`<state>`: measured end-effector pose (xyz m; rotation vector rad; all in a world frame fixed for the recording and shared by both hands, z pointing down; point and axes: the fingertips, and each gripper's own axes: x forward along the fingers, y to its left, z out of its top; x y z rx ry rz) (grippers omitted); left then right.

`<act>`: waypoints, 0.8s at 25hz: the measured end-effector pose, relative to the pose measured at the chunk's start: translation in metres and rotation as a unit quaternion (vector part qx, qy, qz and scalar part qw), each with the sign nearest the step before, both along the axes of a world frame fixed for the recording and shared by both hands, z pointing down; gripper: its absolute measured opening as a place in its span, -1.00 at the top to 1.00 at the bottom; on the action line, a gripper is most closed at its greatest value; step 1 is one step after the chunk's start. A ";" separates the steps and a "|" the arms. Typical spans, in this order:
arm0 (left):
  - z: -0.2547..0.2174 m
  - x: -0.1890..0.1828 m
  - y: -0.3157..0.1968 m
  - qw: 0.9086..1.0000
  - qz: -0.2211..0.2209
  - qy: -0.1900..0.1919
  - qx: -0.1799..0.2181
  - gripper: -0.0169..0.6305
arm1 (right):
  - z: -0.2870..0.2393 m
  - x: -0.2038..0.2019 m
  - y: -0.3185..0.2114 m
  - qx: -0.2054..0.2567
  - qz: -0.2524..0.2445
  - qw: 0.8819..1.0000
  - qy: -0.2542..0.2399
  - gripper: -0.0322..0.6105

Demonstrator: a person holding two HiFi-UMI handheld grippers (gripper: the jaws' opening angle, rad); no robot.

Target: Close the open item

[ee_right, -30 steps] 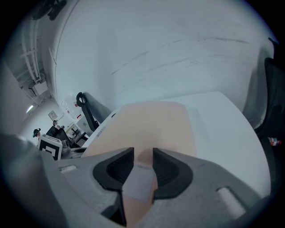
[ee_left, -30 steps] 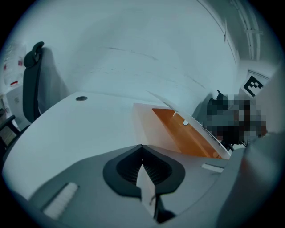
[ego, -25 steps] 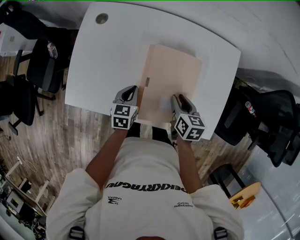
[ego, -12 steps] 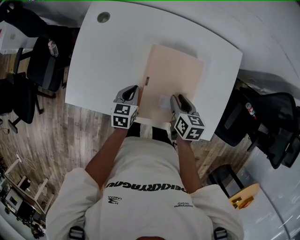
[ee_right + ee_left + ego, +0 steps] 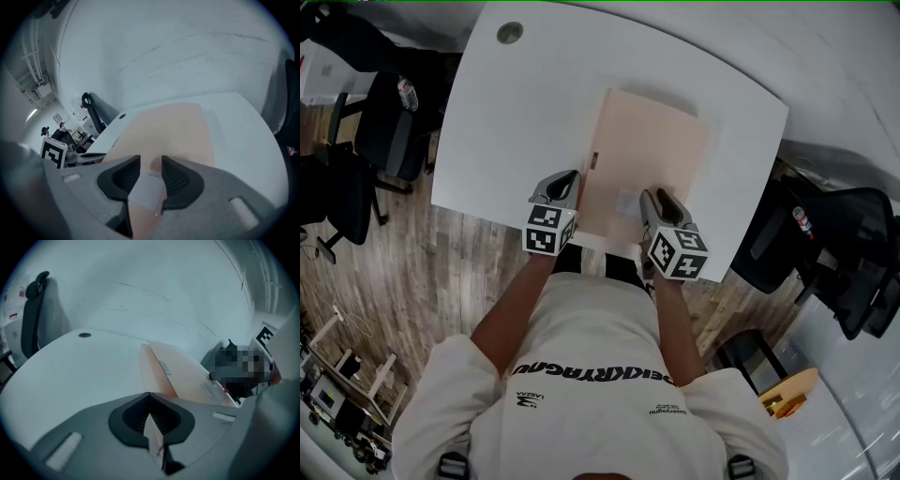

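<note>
Left claw (image 5: pixel 150 404) clamping folder (image 5: pixel 652 159) edge, near edge partly hidden

- The left gripper (image 5: pixel 150 401) has its jaws closed on a thin peach edge of the folder (image 5: pixel 180 373).
- The rest of the folder lies on the white table (image 5: pixel 70 366), a small grey label on it.
- A round hole (image 5: pixel 85 335) sits farther back in the table.
- A dark chair (image 5: pixel 33 305) stands at the left.
</note>
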<state>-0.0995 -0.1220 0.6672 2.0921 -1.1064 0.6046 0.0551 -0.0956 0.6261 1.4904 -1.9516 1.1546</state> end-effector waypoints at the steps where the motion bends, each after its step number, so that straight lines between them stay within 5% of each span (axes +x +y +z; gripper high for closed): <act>1: 0.000 0.000 0.000 1.000 0.000 0.000 0.000 0.95 | 0.001 0.000 0.000 0.000 -0.002 1.000 0.003 0.49; 20: 0.004 0.002 -0.001 1.000 0.008 0.003 -0.006 0.95 | 0.011 -0.009 0.002 -0.015 -0.030 0.999 0.018 0.41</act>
